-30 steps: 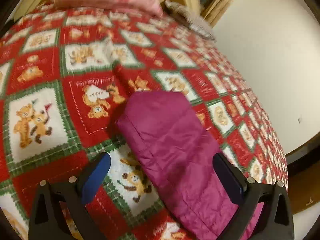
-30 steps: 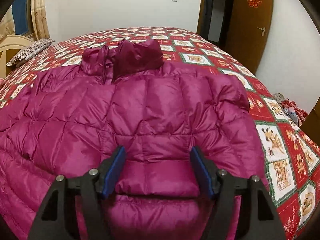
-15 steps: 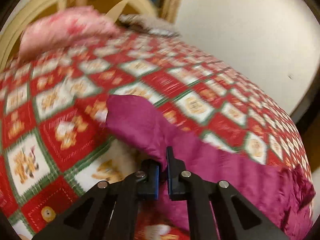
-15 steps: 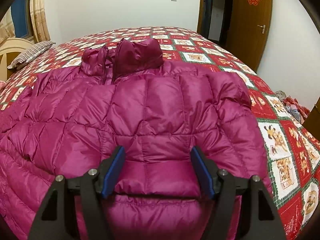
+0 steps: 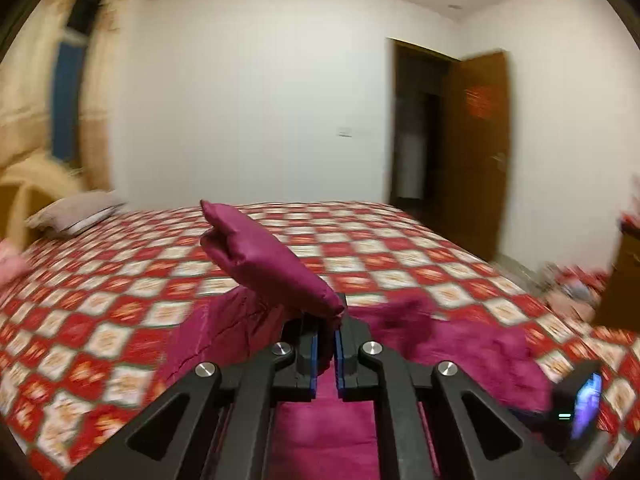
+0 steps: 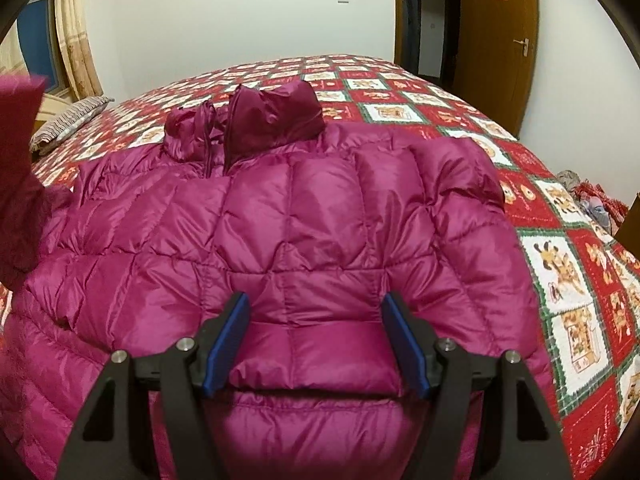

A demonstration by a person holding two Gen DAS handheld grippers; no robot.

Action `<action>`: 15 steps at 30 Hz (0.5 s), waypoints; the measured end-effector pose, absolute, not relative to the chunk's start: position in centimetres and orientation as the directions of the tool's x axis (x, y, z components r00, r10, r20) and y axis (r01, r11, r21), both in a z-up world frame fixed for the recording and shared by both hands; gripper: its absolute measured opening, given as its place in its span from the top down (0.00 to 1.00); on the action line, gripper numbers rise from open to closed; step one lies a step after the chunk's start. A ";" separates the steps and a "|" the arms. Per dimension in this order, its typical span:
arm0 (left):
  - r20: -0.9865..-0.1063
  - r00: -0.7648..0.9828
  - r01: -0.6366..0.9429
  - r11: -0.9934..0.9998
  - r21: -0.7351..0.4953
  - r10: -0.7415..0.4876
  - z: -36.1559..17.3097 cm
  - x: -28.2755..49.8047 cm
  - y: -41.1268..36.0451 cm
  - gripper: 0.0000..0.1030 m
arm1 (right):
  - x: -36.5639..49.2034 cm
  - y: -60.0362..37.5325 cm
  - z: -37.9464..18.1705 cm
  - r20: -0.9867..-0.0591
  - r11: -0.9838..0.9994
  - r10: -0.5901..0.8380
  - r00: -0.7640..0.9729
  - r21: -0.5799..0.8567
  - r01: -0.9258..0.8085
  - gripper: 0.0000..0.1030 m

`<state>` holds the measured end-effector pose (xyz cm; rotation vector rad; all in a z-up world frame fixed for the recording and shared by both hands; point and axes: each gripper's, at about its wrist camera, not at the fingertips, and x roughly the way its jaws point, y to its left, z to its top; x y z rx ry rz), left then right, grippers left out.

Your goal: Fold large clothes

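**One jacket on the bed, one sleeve lifted**

One magenta quilted jacket [image 6: 304,216] lies spread on the bed [image 6: 560,264], over a red, white and green checked quilt. Its long axis runs from the hem near the right wrist camera to the collar [image 6: 256,124] at the far end, which points toward the far wall. It has two sleeves. The left sleeve [image 5: 268,264] is raised off the quilt and sticks up and away to the upper left in the left wrist view, cuff end highest; the same sleeve shows as a blurred magenta shape at the left edge of the right wrist view. The right sleeve [image 6: 460,176] is folded across the jacket's right shoulder.

Two grippers are in view. The left gripper [image 5: 326,340] is clamped tight on the left sleeve, fabric pinched between its blue pads. The right gripper [image 6: 316,340] stands fairly wide over the hem, a puffy panel lying between its pads [image 6: 228,340]; whether they press on it cannot be told.

One grey pillow [image 6: 72,120] rests at the far left of the bed. One brown door [image 6: 496,36] stands open at the right.
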<state>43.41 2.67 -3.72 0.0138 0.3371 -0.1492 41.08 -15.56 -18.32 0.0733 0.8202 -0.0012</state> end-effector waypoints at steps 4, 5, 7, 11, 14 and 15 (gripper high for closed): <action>-0.376 0.901 0.257 0.965 0.056 -0.218 -6.2 43.6 -3.0 0.95 | 41.0 -16.0 -18.3 -0.724 0.994 0.051 0.687 0.101 0.033 0.30; -0.386 0.897 0.263 0.962 0.074 -0.216 -6.8 43.6 -3.8 0.95 | 41.0 -16.1 -18.3 -0.723 0.993 0.056 0.688 0.109 0.034 0.30; -0.432 0.876 0.284 0.953 0.103 -0.215 -8.9 43.7 -5.5 0.94 | 41.0 -16.2 -18.3 -0.721 0.992 0.063 0.690 0.120 0.035 0.30; -0.538 0.780 0.370 0.929 -0.013 -0.319 -11.7 43.4 -6.2 0.90 | 41.0 -16.3 -18.3 -0.719 0.991 0.070 0.692 0.131 0.036 0.30; -0.579 0.741 0.380 0.923 -0.056 -0.340 -12.5 43.2 -6.1 0.88 | 41.0 -16.4 -18.3 -0.717 0.990 0.073 0.693 0.136 0.037 0.30; -0.592 0.734 0.374 0.926 -0.057 -0.333 -12.6 42.9 -6.0 0.84 | 41.0 -16.4 -18.3 -0.717 0.990 0.074 0.693 0.138 0.037 0.30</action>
